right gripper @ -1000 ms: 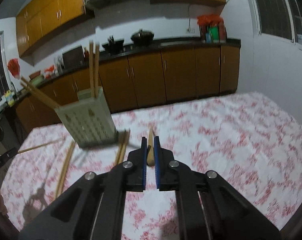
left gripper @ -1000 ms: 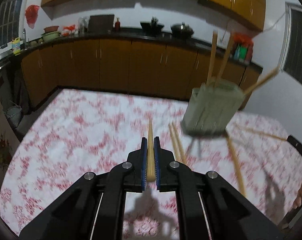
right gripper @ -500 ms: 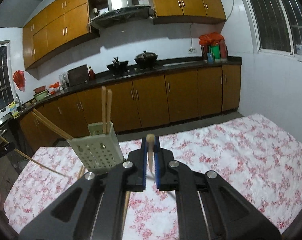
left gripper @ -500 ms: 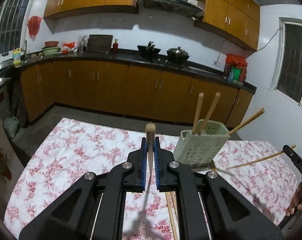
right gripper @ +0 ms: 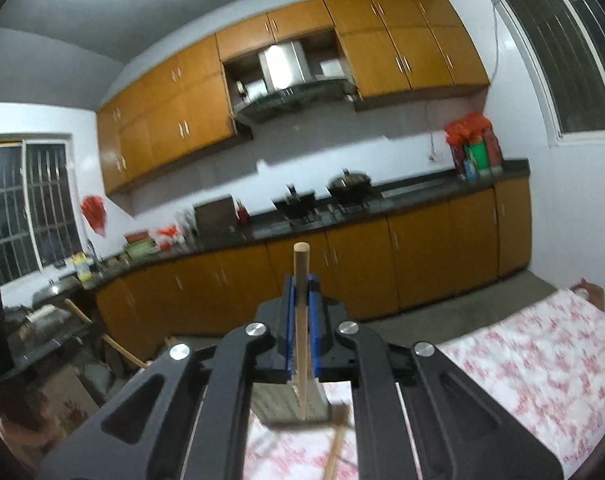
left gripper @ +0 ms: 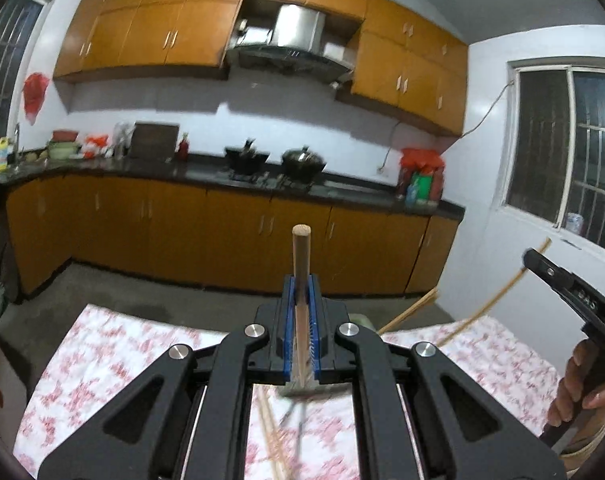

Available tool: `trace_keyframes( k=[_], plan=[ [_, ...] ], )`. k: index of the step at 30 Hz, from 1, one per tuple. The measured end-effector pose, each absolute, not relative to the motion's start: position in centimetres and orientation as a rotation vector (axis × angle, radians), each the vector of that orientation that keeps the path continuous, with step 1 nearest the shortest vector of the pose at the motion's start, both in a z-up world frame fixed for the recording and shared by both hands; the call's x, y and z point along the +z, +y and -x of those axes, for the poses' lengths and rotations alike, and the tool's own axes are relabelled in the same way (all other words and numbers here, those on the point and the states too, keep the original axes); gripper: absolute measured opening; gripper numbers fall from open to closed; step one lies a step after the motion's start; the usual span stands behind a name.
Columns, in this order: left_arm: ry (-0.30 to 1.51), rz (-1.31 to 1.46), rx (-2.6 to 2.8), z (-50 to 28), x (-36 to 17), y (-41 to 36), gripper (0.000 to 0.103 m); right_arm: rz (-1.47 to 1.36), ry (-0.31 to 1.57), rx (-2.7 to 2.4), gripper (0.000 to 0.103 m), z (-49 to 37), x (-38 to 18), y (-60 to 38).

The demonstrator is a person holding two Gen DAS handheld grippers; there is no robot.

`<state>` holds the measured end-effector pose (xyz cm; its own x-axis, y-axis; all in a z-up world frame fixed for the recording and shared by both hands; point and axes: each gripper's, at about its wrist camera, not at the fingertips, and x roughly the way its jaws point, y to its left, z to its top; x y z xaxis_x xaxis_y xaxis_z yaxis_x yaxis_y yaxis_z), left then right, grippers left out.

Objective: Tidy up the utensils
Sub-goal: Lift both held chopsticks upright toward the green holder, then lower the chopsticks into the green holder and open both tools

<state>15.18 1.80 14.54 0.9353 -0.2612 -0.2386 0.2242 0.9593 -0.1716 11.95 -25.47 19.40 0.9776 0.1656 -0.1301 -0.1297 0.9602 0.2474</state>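
Lifting clear of the table, both claws have tipped up toward the kitchen cabinets since a second ago. The left gripper (left gripper: 301, 300) is pinching a chopstick (left gripper: 301, 264) that stands toward twelve o'clock; the right gripper (right gripper: 301, 300) is pinching its own chopstick (right gripper: 301, 280) the same way. The green holder (right gripper: 290, 404), earlier ahead, now sits low at six o'clock behind the jaws. Loose chopsticks (left gripper: 272, 432) remain on the tablecloth (left gripper: 102, 360). Both sticks look ready to carry over the holder.
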Motion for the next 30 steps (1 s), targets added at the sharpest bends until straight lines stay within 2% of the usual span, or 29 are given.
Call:
trace_keyframes(
  k=[5, 13, 26, 30],
  plan=[
    [0.171, 0.163, -0.245, -16.6, 16.8, 0.0, 0.007, -0.222, 0.048, 0.151, 0.008, -12.9, 21.9, -23.9],
    [0.095, 0.159, -0.185, -19.8, 16.4, -1.3, 0.007, -0.223, 0.072, 0.133, 0.008, -17.5, 20.7, -22.8],
    [0.227, 0.186, -0.187, -23.9, 11.1, -1.9, 0.007, -0.191, 0.238, 0.134, 0.008, -22.8, 15.6, -21.2],
    [0.246, 0.194, -0.181, -23.8, 11.2, -1.5, 0.009, -0.183, 0.245, 0.136, 0.014, -22.7, 15.3, -20.9]
  ],
)
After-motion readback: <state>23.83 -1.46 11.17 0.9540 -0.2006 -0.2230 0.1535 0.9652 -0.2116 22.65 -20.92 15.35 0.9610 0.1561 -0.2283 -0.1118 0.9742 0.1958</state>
